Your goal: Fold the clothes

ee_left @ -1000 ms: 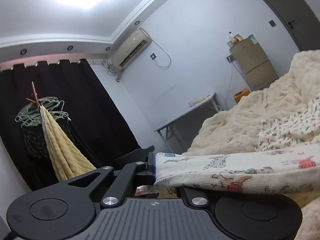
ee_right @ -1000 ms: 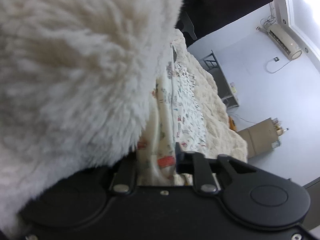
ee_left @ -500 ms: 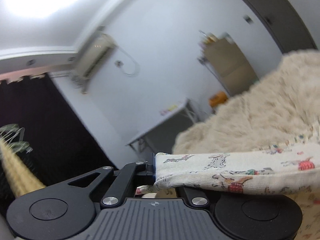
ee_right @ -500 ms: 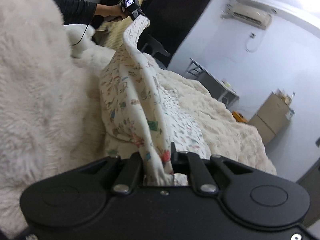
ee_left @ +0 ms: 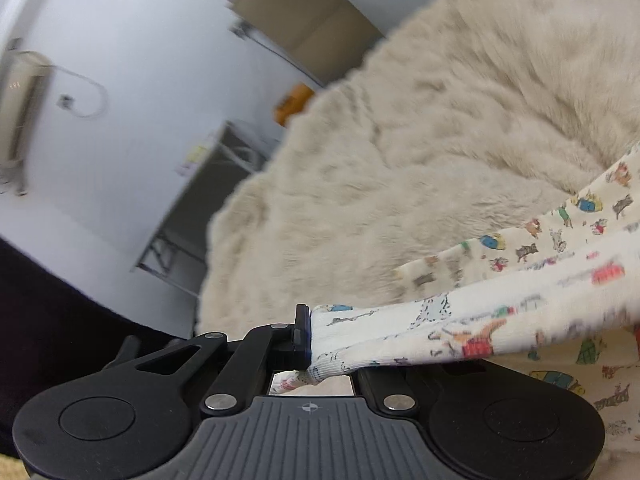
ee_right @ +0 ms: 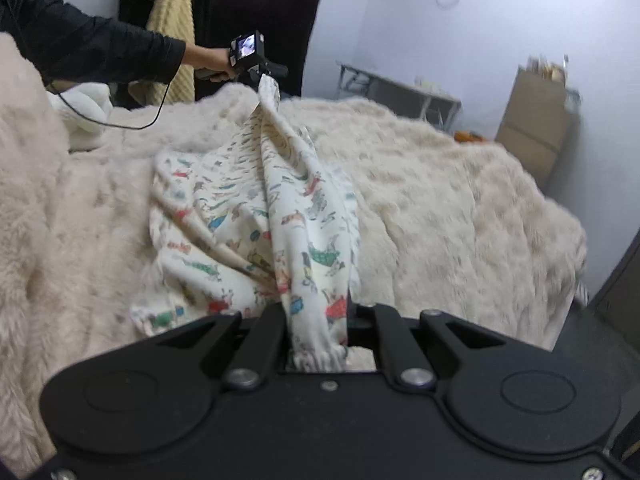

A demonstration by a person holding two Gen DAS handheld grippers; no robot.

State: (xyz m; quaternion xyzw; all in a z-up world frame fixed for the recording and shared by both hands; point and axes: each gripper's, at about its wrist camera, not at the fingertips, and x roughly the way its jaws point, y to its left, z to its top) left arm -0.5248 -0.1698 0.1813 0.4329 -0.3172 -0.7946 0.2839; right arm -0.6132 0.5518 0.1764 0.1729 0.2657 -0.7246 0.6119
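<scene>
A cream garment printed with small coloured animals (ee_right: 256,216) lies partly on a fluffy cream blanket (ee_right: 460,200) over a bed. My right gripper (ee_right: 316,320) is shut on one ribbed end of it, near the camera. My left gripper (ee_left: 316,340) is shut on the other end, and the cloth (ee_left: 500,304) runs off to the right from its jaws. In the right wrist view the left gripper (ee_right: 266,78) shows at the far side of the bed, held by a hand in a black sleeve (ee_right: 92,50), with the garment stretched as a raised ridge between both grippers.
A grey folding table (ee_right: 400,92) and a tan cabinet (ee_right: 536,120) stand by the white wall beyond the bed. A yellow knit cloth (ee_right: 172,24) hangs against a black curtain at the back left. A cable (ee_right: 120,122) trails over the blanket.
Both hands swept sideways and rolled. The garment is now pulled out long over the blanket between the grippers. The left view has swung from curtain and ceiling down to the bed. Both grips held.
</scene>
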